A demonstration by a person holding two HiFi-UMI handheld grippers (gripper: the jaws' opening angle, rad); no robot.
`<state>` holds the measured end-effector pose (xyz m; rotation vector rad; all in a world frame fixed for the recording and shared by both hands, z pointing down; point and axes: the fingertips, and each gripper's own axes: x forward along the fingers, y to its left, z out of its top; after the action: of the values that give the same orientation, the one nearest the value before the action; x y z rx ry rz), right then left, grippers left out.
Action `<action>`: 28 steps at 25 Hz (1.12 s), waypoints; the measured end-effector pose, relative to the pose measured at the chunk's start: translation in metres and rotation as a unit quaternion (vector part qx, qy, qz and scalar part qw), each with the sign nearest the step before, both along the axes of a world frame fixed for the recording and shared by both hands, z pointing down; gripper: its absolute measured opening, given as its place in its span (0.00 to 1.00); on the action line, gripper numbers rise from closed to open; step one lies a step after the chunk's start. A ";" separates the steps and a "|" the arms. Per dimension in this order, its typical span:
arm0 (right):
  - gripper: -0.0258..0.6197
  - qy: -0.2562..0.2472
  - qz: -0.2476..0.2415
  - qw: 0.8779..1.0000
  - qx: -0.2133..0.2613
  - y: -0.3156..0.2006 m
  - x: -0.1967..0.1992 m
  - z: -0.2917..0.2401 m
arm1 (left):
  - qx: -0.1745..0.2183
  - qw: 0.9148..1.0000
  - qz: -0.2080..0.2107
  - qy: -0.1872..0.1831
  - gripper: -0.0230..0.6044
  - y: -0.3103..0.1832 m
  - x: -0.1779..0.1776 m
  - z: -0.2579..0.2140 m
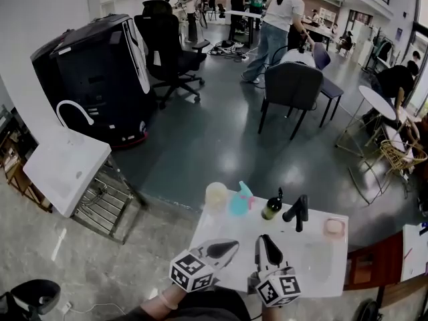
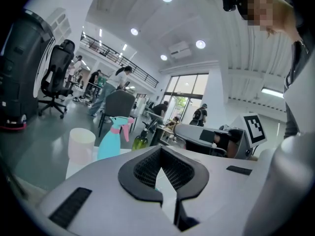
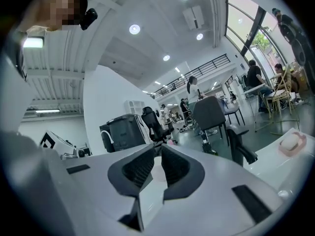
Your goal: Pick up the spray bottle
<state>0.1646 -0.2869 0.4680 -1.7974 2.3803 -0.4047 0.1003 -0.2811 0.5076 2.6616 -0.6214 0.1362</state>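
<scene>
The biggest thing ahead of you is the bulky black machine (image 1: 93, 72) on the dark floor at far left. A white sink unit on a wire frame (image 1: 65, 169) stands in front of it. Beyond are two chairs, one black office chair (image 1: 167, 45) and one dark grey shell chair (image 1: 291, 85), with several people at work behind them.

Close under you is the white rectangular table (image 1: 314, 273). Your left gripper (image 1: 231, 247) and right gripper (image 1: 266, 241) hang over its near part, well short of the things on it. Each pair of fingers is together with nothing between them.

Five things stand in a row along the table's far edge, one of each. The teal plastic spray bottle with a pink trigger (image 1: 242, 200) stands upright, second from your left. The translucent white plastic cup (image 1: 216, 196) is just beside it on the left, and the olive-green bottle with a black pump top (image 1: 271, 209) is near on the right, so it is flanked on both sides. Further right come the black angled tap (image 1: 297, 212) and the small pink soap dish (image 1: 334, 227).
</scene>
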 end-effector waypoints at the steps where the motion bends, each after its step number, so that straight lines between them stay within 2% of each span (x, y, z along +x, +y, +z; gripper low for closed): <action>1: 0.06 0.003 0.001 1.000 0.005 -0.001 0.002 -0.005 | 0.003 1.000 -0.004 0.001 0.04 -0.002 0.001 -0.003; 3: 0.07 0.007 -0.010 1.000 0.014 -0.005 0.001 -0.013 | 0.008 1.000 -0.013 0.003 0.04 -0.006 0.002 -0.010; 6: 0.26 0.014 -0.044 0.999 0.024 -0.012 -0.008 -0.022 | 0.001 0.999 -0.038 0.012 0.04 -0.012 0.000 -0.018; 9: 0.33 0.018 -0.058 0.997 0.041 -0.018 -0.013 -0.037 | -0.012 0.997 -0.069 0.019 0.04 -0.019 -0.005 -0.023; 13: 0.34 0.026 -0.075 0.996 0.052 -0.033 -0.016 -0.049 | 0.003 0.995 -0.099 0.015 0.04 -0.032 -0.011 -0.033; 17: 0.34 0.032 -0.084 0.995 0.042 -0.049 -0.016 -0.047 | 0.009 0.992 -0.124 0.009 0.04 -0.044 -0.016 -0.037; 28: 0.36 0.065 -0.092 0.993 0.020 -0.082 -0.017 -0.021 | 0.003 0.988 -0.157 0.000 0.04 -0.066 -0.013 -0.028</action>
<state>0.1476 -0.3684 0.4468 -1.6409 2.6351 -0.2648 0.0874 -0.3474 0.4799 2.5296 -1.0312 0.0432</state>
